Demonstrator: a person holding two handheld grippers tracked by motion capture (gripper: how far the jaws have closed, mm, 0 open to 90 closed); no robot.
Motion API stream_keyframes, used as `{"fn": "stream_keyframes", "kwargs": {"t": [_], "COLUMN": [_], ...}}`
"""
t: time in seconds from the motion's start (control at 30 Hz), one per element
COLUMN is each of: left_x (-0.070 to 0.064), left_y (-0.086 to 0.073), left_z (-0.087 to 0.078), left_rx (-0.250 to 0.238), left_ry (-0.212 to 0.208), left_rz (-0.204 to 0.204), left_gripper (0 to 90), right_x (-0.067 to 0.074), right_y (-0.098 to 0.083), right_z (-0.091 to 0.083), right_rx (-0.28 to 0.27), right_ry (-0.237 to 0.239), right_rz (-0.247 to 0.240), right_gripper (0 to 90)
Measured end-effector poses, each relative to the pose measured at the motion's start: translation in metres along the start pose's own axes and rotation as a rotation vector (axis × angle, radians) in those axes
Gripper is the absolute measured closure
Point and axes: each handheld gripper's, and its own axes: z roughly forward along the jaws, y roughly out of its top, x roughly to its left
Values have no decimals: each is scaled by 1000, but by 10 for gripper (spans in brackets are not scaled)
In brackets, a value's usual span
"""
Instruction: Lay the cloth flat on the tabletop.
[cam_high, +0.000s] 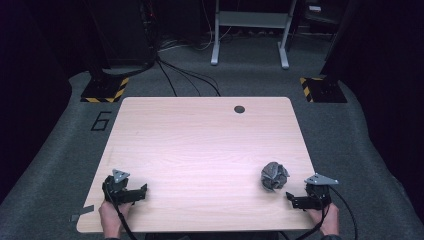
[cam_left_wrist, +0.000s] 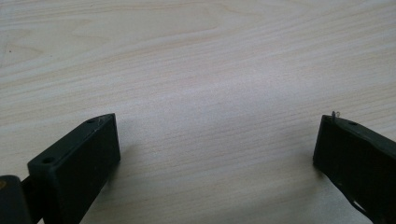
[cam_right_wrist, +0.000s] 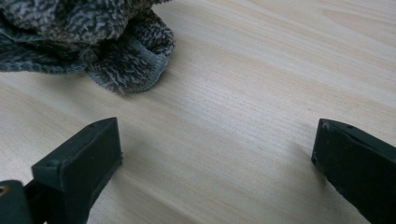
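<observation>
A crumpled grey towel (cam_high: 274, 176) lies on the light wooden table (cam_high: 200, 145) near its front right corner. My right gripper (cam_high: 302, 200) rests just right of and in front of it, jaws wide apart with nothing between them. In the right gripper view the towel (cam_right_wrist: 84, 37) sits at the upper left, beyond the left jaw and apart from it, while the right gripper (cam_right_wrist: 217, 128) frames bare wood. My left gripper (cam_high: 131, 192) sits at the front left of the table, open, and in its own view the left gripper (cam_left_wrist: 217, 126) has bare tabletop between the jaws.
A dark round hole (cam_high: 239, 109) sits near the table's far edge. On the grey carpet behind stand two posts with yellow-black striped bases (cam_high: 104, 91) (cam_high: 322, 89), cables (cam_high: 185, 75) and a grey metal frame (cam_high: 250, 30). A "6" (cam_high: 101, 121) is marked on the floor at left.
</observation>
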Motion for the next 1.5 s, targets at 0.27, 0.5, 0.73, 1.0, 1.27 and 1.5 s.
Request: {"fn": "stream_keyframes", "kwargs": {"t": [0.27, 0.5, 0.73, 1.0, 1.27, 1.5], "left_x": [0, 0, 0, 0, 0, 0], "left_y": [0, 0, 0, 0, 0, 0], "left_z": [0, 0, 0, 0, 0, 0], "left_rx": [1, -4, -4, -5, -5, -4], "left_ry": [0, 2, 2, 2, 2, 2], "left_rz": [0, -2, -3, -3, -3, -1], "left_gripper": [3, 3, 4, 4, 4, 4], "right_x": [1, 1, 9, 23, 32, 38], "right_y": [0, 3, 8, 30, 53, 67], "right_z": [0, 0, -4, -24, -25, -7], "right_rx": [2, 25, 33, -35, -55, -14], "right_ry": [-5, -4, 44, 94, 130, 140], "right_rz": [9, 4, 18, 38, 21, 23], "right_gripper": [9, 0, 0, 0, 0, 59]}}
